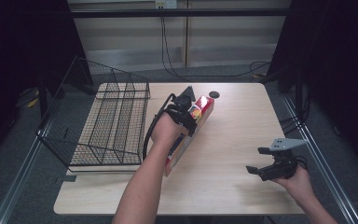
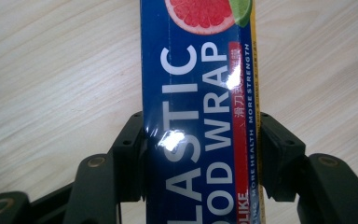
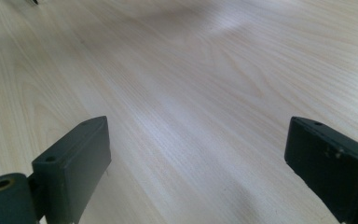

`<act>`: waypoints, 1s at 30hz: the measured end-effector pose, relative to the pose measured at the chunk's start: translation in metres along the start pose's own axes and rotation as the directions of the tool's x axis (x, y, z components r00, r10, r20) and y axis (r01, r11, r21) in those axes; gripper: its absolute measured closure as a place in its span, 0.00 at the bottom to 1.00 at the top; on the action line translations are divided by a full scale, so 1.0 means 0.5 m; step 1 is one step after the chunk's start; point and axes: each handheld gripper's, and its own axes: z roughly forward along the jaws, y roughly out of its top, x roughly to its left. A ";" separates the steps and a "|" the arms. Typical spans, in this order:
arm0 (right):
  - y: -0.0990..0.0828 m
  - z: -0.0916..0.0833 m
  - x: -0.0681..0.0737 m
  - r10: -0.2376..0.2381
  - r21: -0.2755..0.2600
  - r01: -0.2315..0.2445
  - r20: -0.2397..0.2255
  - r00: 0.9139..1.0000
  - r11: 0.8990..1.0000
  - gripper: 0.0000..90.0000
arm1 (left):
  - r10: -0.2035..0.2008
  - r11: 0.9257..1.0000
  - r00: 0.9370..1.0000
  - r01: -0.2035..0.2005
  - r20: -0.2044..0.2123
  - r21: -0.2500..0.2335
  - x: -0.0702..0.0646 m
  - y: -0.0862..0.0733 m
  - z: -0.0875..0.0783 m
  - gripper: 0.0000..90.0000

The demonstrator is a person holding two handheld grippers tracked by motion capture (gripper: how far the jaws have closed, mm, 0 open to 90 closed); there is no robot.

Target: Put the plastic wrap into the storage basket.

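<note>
Light wood makes up the surface (image 1: 233, 140), and dark walls and a grey floor go around it. A black wire basket (image 1: 107, 123) sits on the far left part of the surface, and one side of it leans out over the left edge.

A long box of plastic food wrap (image 2: 200, 116) lies just beside the basket, on its right. The box is blue, with a red stripe down one side and a picture of cut fruit at one end. It lies slanted, with its far end pointing away from the basket.

The left tongs (image 1: 186, 112) are pinching the box. One black jaw presses on each long side of it. A bare arm reaches up to them from the near edge of the surface.

A small round black thing (image 1: 214, 94) rests on the surface past the far end of the box.

The right tongs (image 1: 256, 161) are well apart from the box, toward the near right corner of the surface. A hand (image 1: 300, 182) holds them. Their jaws are spread wide with nothing in between, over bare wood.
</note>
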 end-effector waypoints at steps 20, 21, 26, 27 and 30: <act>0.000 0.001 0.002 0.006 0.009 -0.005 -0.004 1.000 1.000 0.06 | -0.046 0.999 0.999 0.047 -0.010 0.006 0.038 -0.009 -0.069 0.49; 0.000 0.002 0.002 0.001 0.008 -0.001 -0.001 1.000 1.000 0.06 | -0.045 0.999 0.999 0.046 -0.014 0.009 0.038 -0.009 -0.071 0.49; 0.001 0.000 0.003 0.000 0.008 0.000 0.002 1.000 1.000 0.06 | -0.062 0.998 0.998 0.062 -0.016 0.009 0.046 -0.009 -0.094 0.49; 0.001 0.000 0.003 0.001 0.008 -0.001 0.002 1.000 1.000 0.06 | -0.062 0.998 0.998 0.062 -0.016 0.009 0.046 -0.009 -0.094 0.49; 0.001 0.000 0.003 0.003 0.008 -0.003 0.000 1.000 1.000 0.06 | -0.074 0.997 0.997 0.074 -0.028 0.003 0.051 -0.009 -0.105 0.49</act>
